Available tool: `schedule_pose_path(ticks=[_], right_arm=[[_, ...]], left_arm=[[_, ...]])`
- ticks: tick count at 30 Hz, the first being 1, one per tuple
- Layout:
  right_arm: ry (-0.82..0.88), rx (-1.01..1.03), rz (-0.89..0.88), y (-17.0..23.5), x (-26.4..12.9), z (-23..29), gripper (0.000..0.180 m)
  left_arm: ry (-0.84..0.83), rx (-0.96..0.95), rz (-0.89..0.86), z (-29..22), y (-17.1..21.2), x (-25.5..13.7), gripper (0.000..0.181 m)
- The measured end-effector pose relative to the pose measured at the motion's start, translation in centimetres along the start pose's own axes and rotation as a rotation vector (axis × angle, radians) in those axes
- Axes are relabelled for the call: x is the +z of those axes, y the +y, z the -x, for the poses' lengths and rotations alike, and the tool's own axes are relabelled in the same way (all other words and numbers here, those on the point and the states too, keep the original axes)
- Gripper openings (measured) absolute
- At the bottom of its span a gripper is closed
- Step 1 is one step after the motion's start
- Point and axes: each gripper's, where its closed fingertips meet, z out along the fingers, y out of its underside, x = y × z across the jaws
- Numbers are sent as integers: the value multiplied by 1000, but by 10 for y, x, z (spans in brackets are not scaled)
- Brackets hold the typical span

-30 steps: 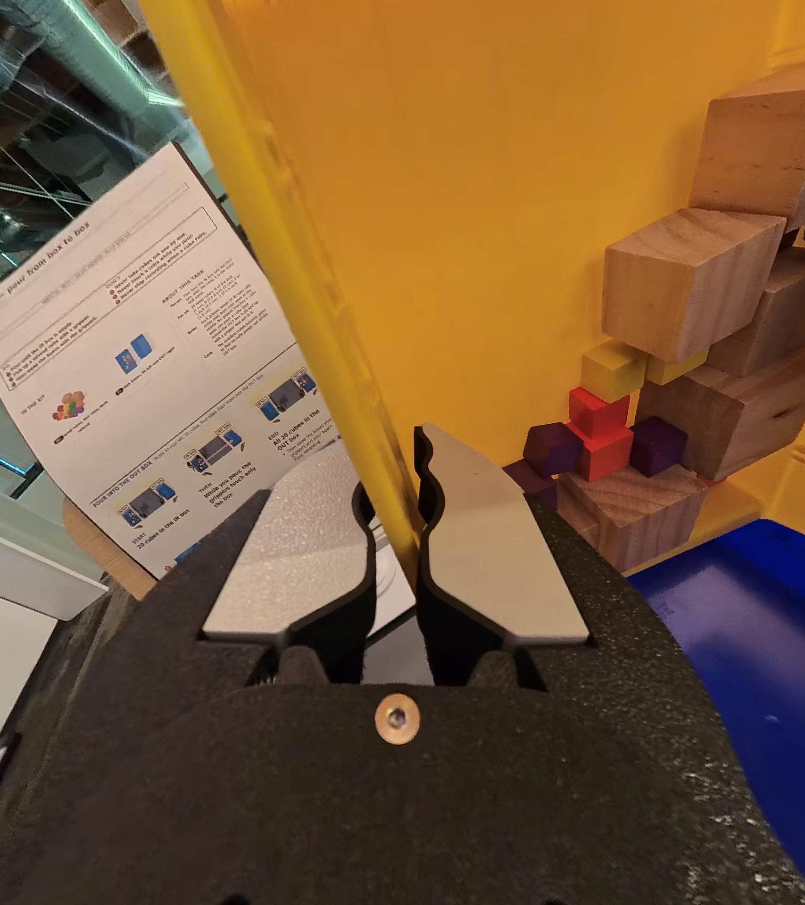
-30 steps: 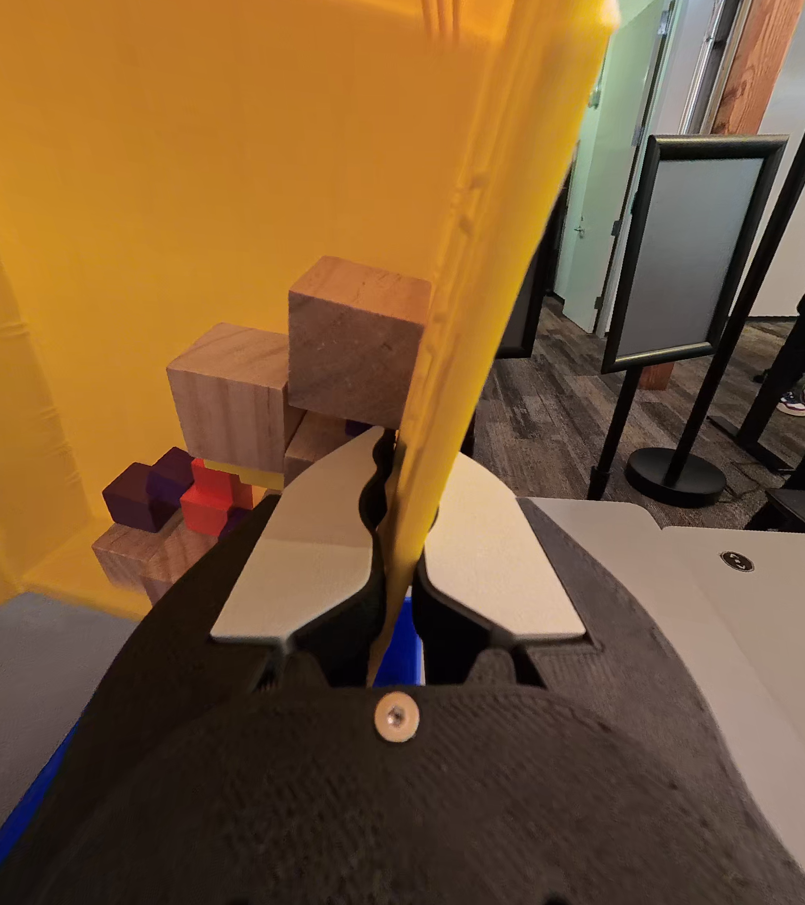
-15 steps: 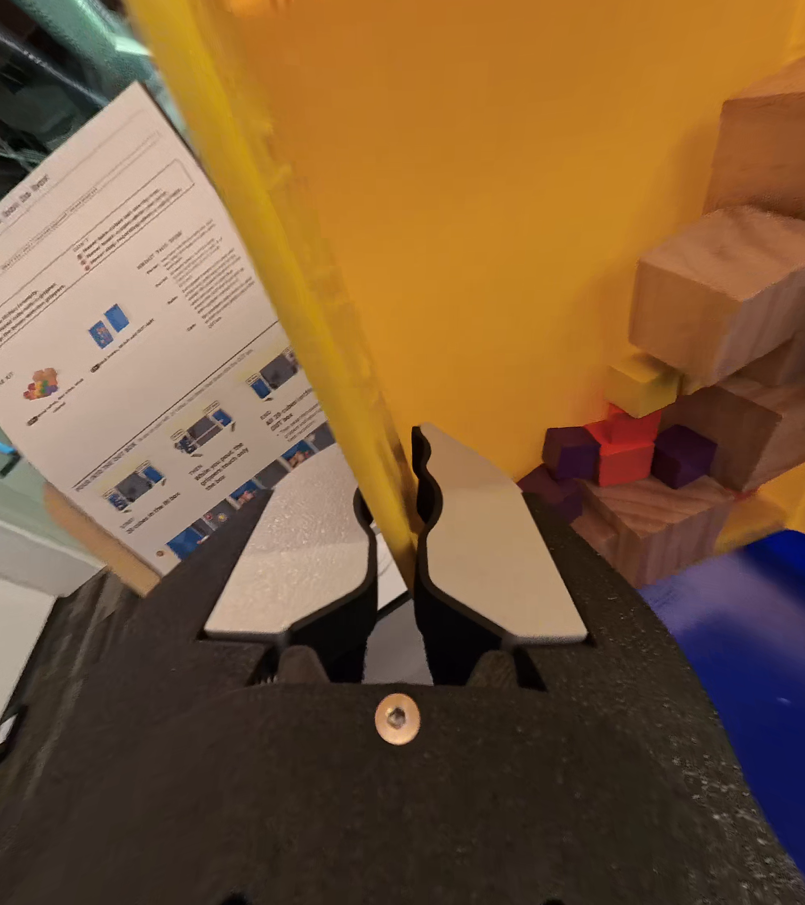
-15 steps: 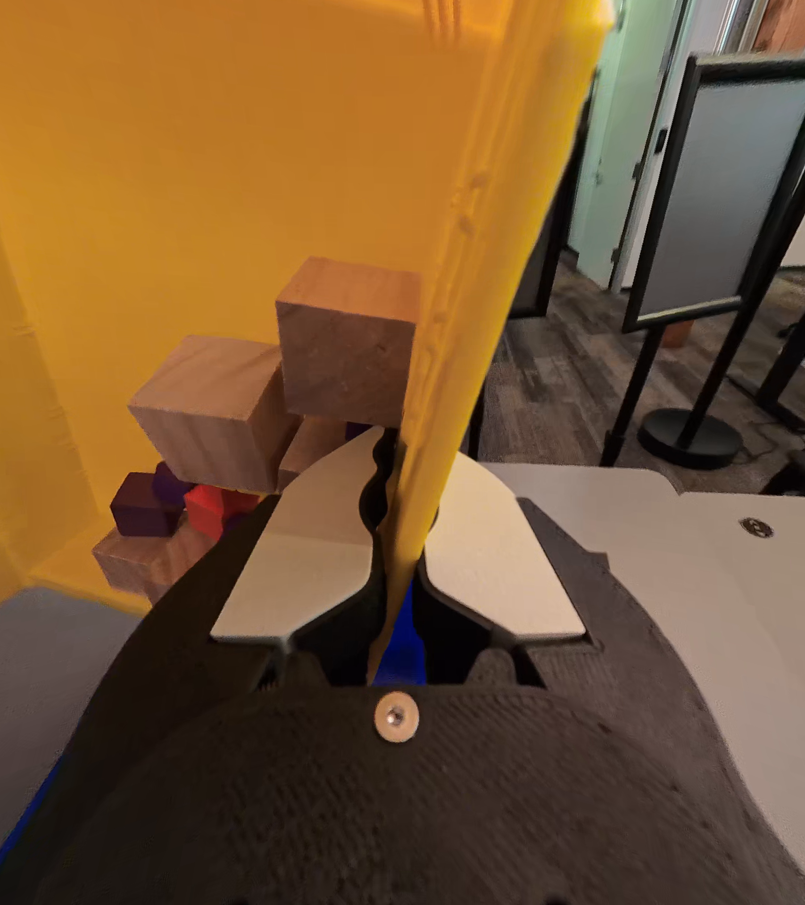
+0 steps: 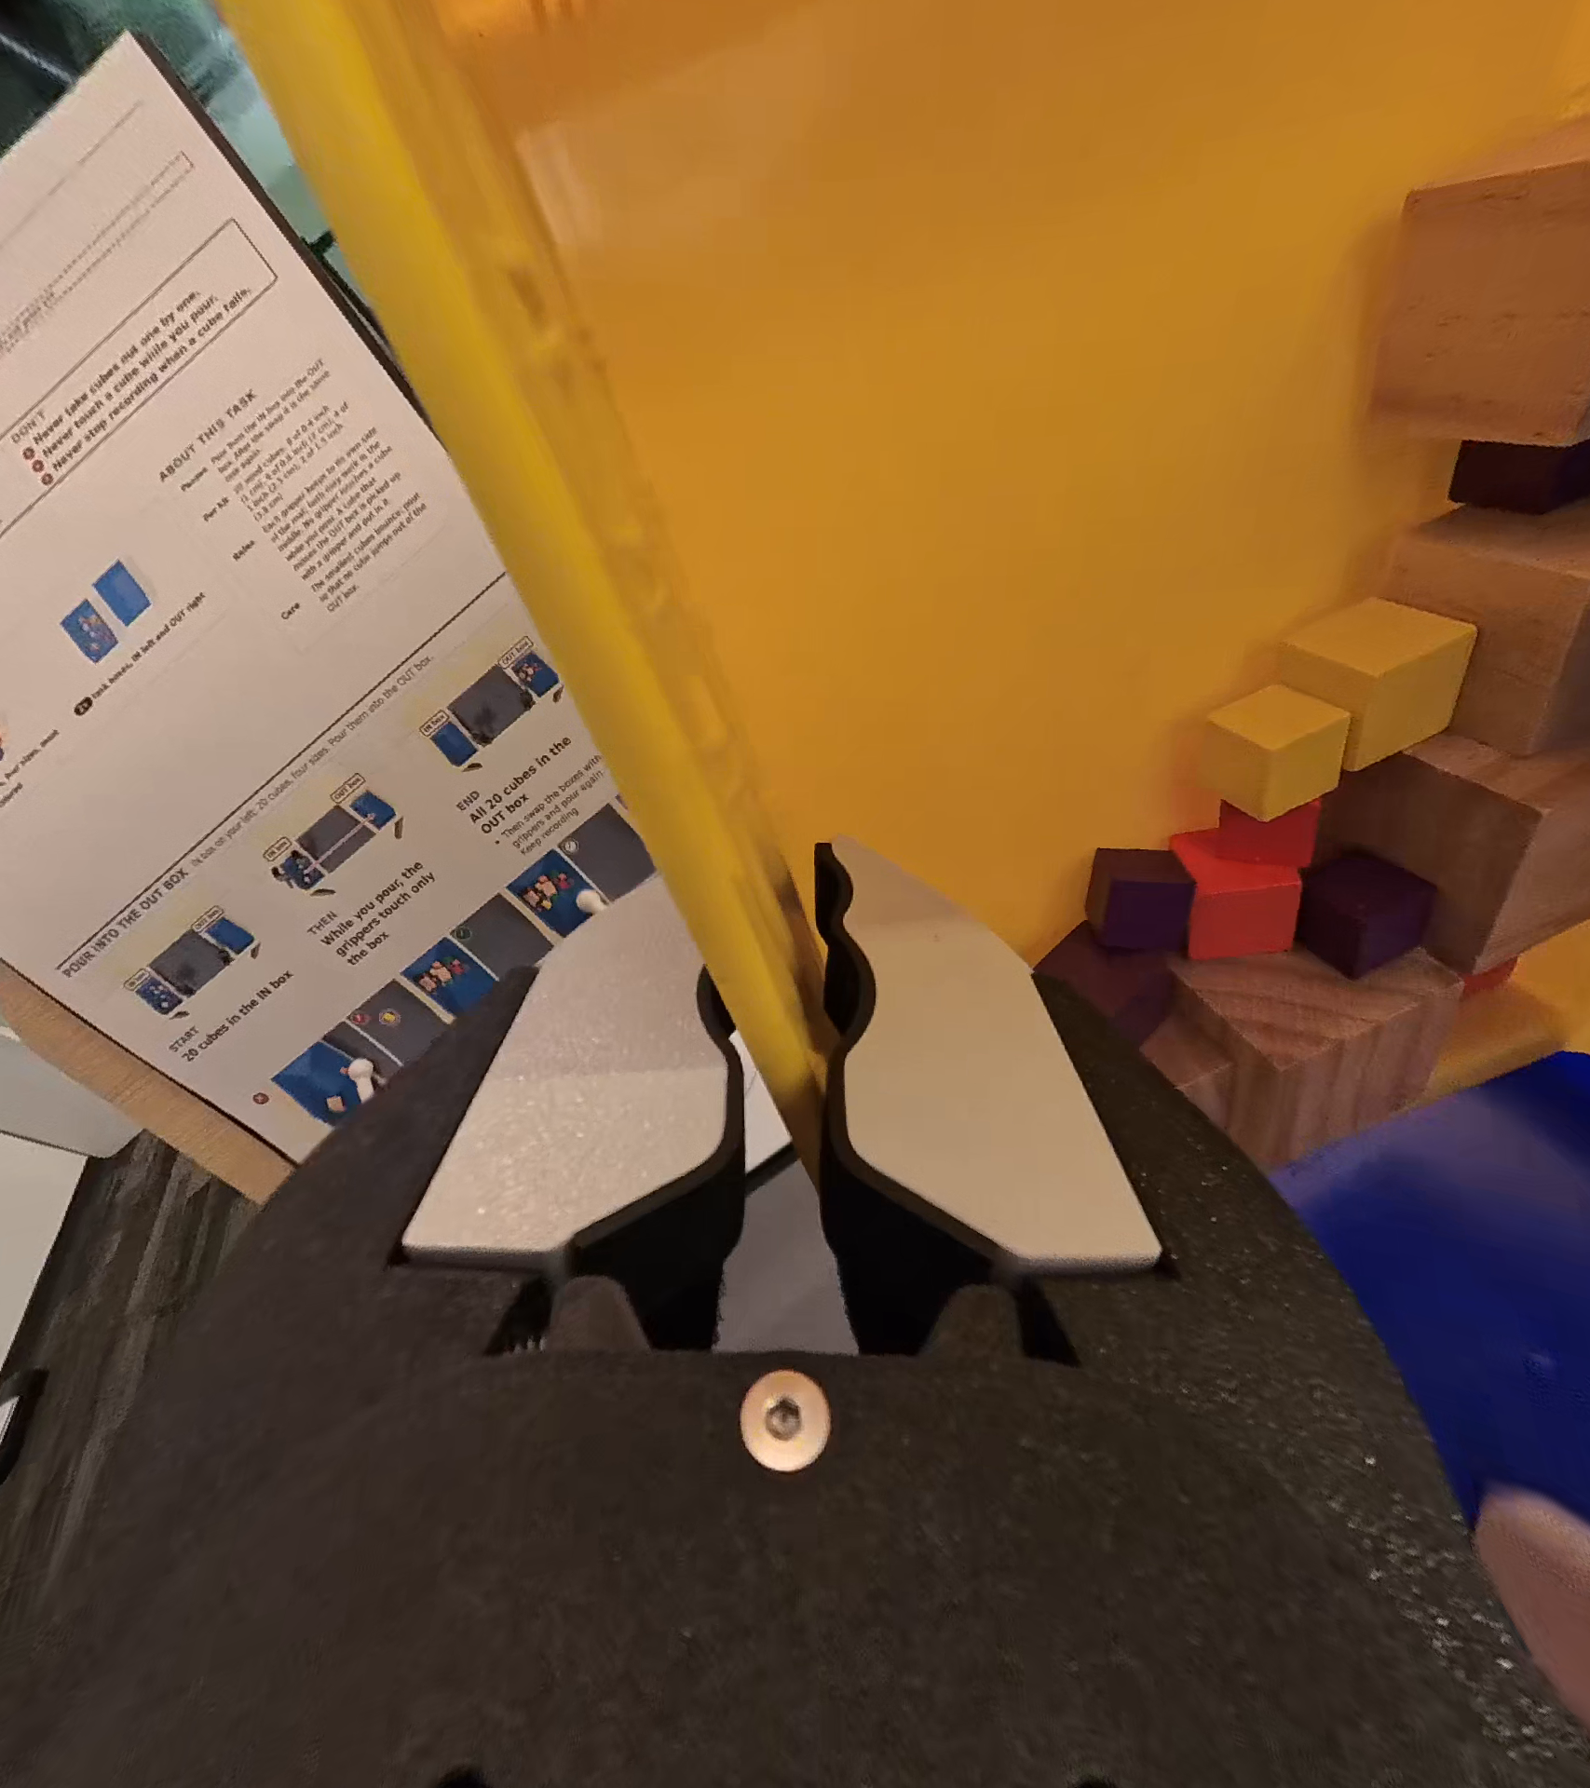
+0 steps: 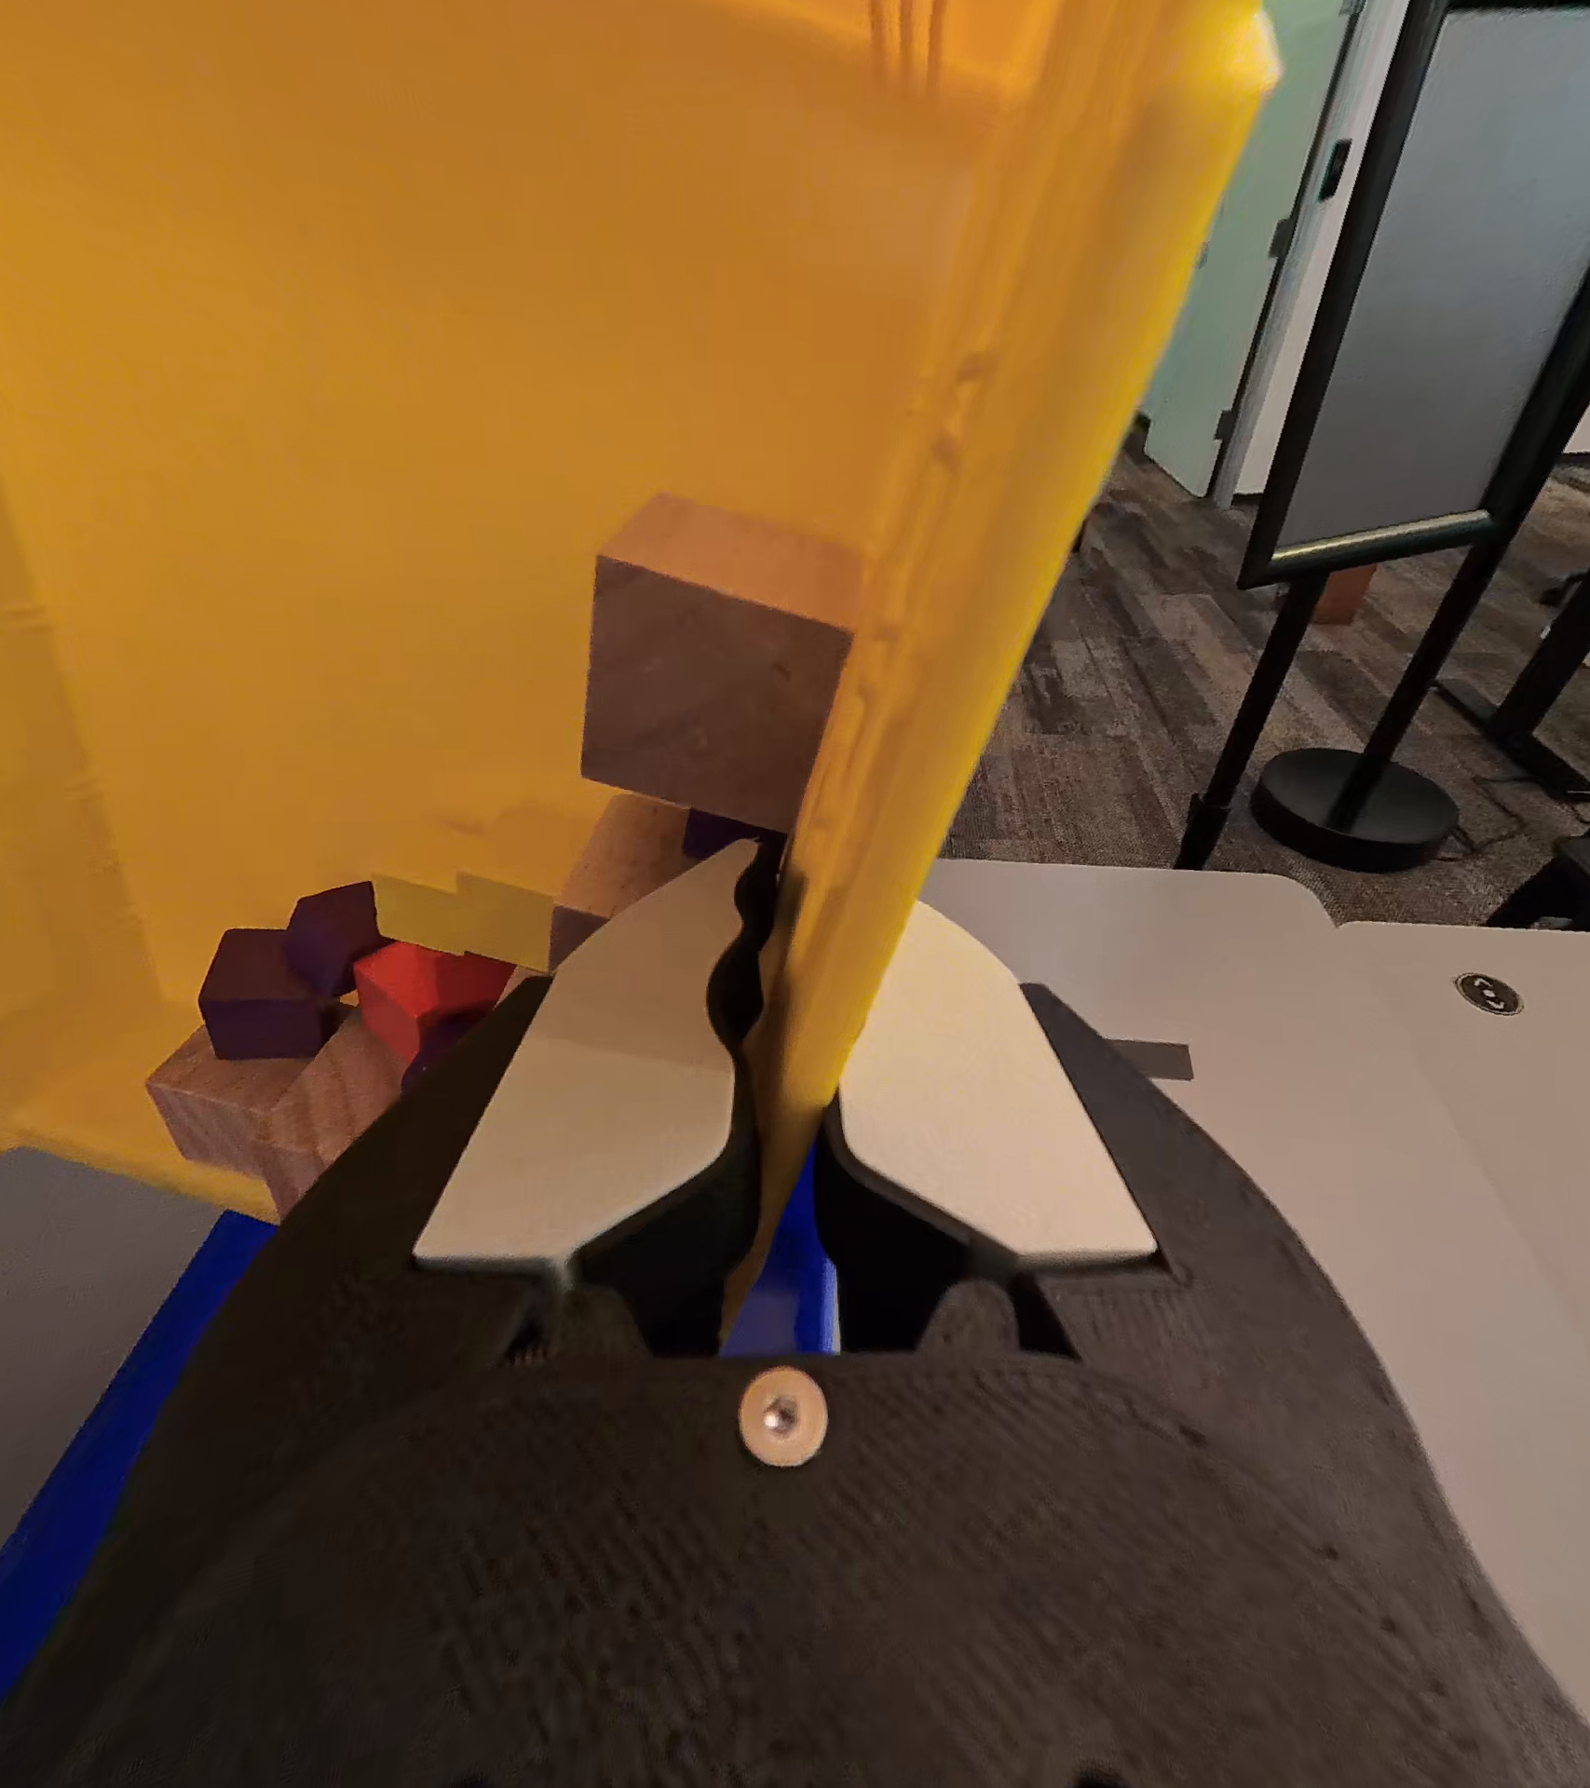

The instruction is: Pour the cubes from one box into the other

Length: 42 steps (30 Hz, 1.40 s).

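Left hand-held gripper (image 5: 786, 1006) clamped on one side wall of the yellow box (image 5: 1013, 435); right hand-held gripper (image 6: 786, 1006) clamped on the opposite wall, fingers pinching the thin rim on both. Box tipped steeply, walls rising away from each gripper, open end down. Cubes (image 5: 1333, 871) piled at the low end: big wooden ones, small yellow, red, purple. Blue box (image 5: 1497, 1258) just below the pile. Printed sheet (image 5: 191, 629) behind left. Grey surface (image 6: 1400, 1113) at right.
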Motion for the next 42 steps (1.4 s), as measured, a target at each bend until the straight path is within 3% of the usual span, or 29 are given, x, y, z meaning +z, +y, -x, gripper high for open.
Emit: schedule_pose_path(ticks=[5, 15, 18, 28, 42], right_arm=[[-2, 2, -55, -7, -4, -1, 4], [33, -47, 22, -4, -6, 2, 4], [31, -54, -24, -13, -12, 2, 4], [28, -29, 106, 18, 9, -8, 5], [66, -49, 12, 2, -4, -17, 4]], left_arm=[[11, -1, -42, 0, -6, -5, 12], [34, -12, 31, -1, 7, 1, 12], [76, -66, -31, 0, 0, -3, 11], [147, -54, 130, -16, 24, 24, 13], [142, -38, 40, -21, 8, 17, 14]])
